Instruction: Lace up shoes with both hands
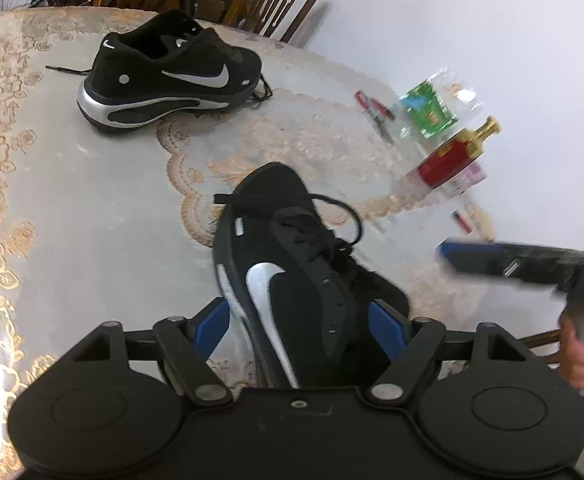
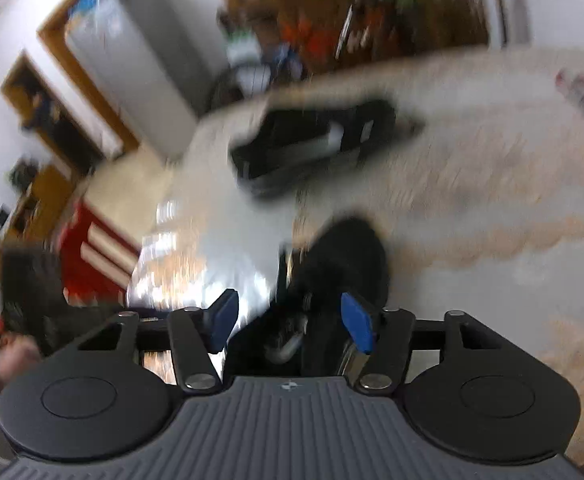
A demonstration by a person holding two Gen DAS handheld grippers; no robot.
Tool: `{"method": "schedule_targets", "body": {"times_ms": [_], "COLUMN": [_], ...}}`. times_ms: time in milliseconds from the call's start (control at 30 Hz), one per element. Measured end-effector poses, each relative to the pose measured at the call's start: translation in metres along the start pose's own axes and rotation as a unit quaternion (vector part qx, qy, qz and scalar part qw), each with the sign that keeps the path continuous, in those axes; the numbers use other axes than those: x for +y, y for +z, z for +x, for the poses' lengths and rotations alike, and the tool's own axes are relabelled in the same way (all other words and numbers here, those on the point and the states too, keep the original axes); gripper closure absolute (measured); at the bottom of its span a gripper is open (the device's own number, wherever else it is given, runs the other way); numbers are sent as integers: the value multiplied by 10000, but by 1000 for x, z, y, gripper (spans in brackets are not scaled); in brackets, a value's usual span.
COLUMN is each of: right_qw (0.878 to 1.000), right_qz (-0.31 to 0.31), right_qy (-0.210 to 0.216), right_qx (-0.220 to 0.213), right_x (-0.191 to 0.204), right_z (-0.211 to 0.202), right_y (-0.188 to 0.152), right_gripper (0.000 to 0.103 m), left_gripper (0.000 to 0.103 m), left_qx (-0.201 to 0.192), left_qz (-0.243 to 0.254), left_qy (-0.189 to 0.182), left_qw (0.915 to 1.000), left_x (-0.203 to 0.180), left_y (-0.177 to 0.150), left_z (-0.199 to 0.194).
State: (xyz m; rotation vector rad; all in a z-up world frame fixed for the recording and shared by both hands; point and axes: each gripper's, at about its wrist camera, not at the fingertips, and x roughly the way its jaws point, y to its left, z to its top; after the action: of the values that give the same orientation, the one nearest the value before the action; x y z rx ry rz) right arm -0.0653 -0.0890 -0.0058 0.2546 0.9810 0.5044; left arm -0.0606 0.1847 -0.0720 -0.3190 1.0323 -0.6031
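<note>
We found the round table (image 1: 71,208), covered in a glossy cream cloth with a gold floral print, bare along its left side. Toward the far left of it stood a black suede trainer with a silver swoosh and a silver-and-black sole (image 1: 171,76), upright on its sole, its loose black lace trailing out on both sides.

In the middle, seen from the left wrist, the left gripper (image 1: 300,320) clasped the second black trainer with a silver swoosh (image 1: 292,264) across its heel end: both blue pads pressed against its sides, and the toe pointed away from us. Its black shoelace (image 1: 332,216) lay partly threaded, one flat end sticking out to the left and a loop curling to the right.

Farther right lay red-handled pliers (image 1: 374,114), a clear packet with a green label (image 1: 432,110) and a red perfume bottle with a gold cap (image 1: 460,152).

At the right edge the right gripper (image 1: 448,252) hovered beside the shoe, held by a hand (image 1: 580,356). In its own badly blurred view its blue pads (image 2: 358,322) stood apart above the dark shoe; whether they pinched the lace we could not tell.
</note>
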Motion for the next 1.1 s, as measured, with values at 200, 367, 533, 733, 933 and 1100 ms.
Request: {"method": "schedule_targets", "body": {"times_ms": [200,367,533,733,933,1100], "right_qw": [9984,9996,9969,9646,9965,9814], "right_qz": [44,177,396,1488,-424,-1083], "right_qy": [558,85,622,2164,513,-183], "right_qx": [48,197,287,229,505,1572], "right_x": [16,14,3,-10,5,17], "right_z": [49,87,120,153,107,78], "right_y": [13,27,47,102,118,55], "right_gripper": [47,45,43,43,32,57], "left_gripper": [27,27,27,27,27,27], "left_qx": [30,88,-14,-90,-142,-135], "left_qz": [-14,-325,-596,-756,-270,-158], "left_qy": [164,248,228,293,118,-21], "left_qw": [9999,9991,9980,9967,9995,9998], "left_x": [4,14,22,31,25,24], "left_y": [-2,-13,-14,-8,13,23], "left_z": [-4,-11,-16,-20,-17,-10]}}
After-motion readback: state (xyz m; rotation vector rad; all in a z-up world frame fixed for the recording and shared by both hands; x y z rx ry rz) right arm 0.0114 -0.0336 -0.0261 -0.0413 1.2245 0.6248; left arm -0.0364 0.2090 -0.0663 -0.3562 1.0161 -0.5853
